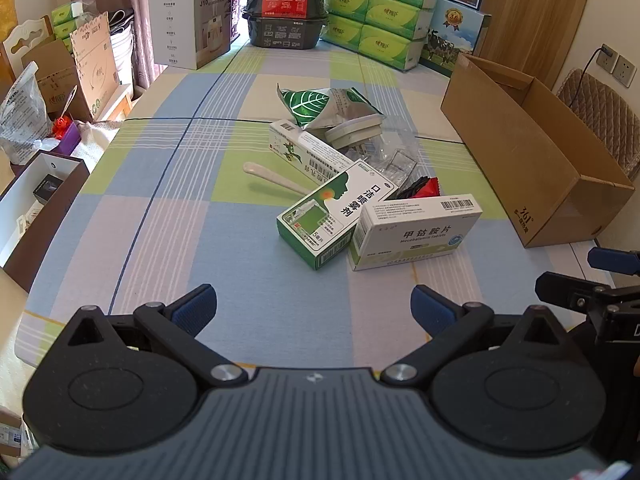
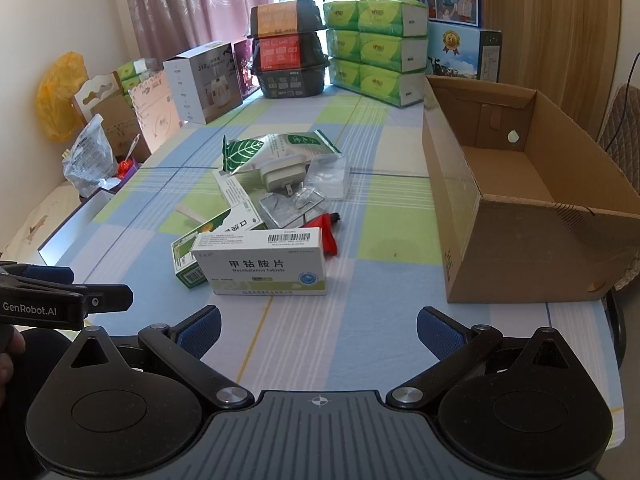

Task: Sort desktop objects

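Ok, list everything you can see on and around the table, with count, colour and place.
Mecobalamin tablet box: one, white and green, front of pile.
Throat spray box: one, green and white, left of the tablet box.
Long carton: one, white and green, mid pile.
Leaf pouch: one, green and silver, back of pile.
Plug adapter: one, grey-white, mid pile.
Clear plastic packaging: several pieces, transparent, right of pile.
Red wrapper: one, behind tablet box.
Spoon: one, cream, left of pile.
Cardboard box: one, brown, open, table's right side.
Tissue packs: stacked, green, far end.
Left gripper: open.
Right gripper: open.
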Motion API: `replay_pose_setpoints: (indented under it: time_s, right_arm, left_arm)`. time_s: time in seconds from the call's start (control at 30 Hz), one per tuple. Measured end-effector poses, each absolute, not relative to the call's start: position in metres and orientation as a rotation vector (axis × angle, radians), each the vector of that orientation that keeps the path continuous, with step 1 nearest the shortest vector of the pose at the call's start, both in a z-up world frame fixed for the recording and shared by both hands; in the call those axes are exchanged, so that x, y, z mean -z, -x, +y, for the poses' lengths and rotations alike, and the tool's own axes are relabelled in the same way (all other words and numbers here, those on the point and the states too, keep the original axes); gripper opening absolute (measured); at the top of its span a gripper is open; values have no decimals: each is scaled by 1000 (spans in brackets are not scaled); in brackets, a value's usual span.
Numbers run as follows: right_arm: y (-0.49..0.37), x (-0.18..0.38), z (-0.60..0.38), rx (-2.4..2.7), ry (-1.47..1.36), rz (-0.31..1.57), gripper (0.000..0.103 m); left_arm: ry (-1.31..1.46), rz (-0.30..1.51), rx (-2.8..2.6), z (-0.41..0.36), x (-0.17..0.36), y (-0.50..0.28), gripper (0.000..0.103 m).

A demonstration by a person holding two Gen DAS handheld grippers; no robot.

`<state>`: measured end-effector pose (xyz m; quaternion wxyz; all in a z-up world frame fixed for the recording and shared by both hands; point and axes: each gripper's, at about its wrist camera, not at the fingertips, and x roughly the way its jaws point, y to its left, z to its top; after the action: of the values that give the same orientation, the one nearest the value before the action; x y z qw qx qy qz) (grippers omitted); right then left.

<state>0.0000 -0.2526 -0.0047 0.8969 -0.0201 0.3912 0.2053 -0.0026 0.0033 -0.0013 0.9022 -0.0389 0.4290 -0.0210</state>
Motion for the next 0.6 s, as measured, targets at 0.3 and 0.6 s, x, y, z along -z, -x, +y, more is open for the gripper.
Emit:
replay_pose_setpoints:
  time_s: [0.3, 0.6]
  right_arm:
    - [0, 5, -252, -427, 45, 811, 101]
    - [0, 5, -252, -428, 47, 811, 101]
  left_arm:
    - [81, 887, 44, 3, 1, 3, 102]
    - [81, 887, 44, 3, 1, 3, 102]
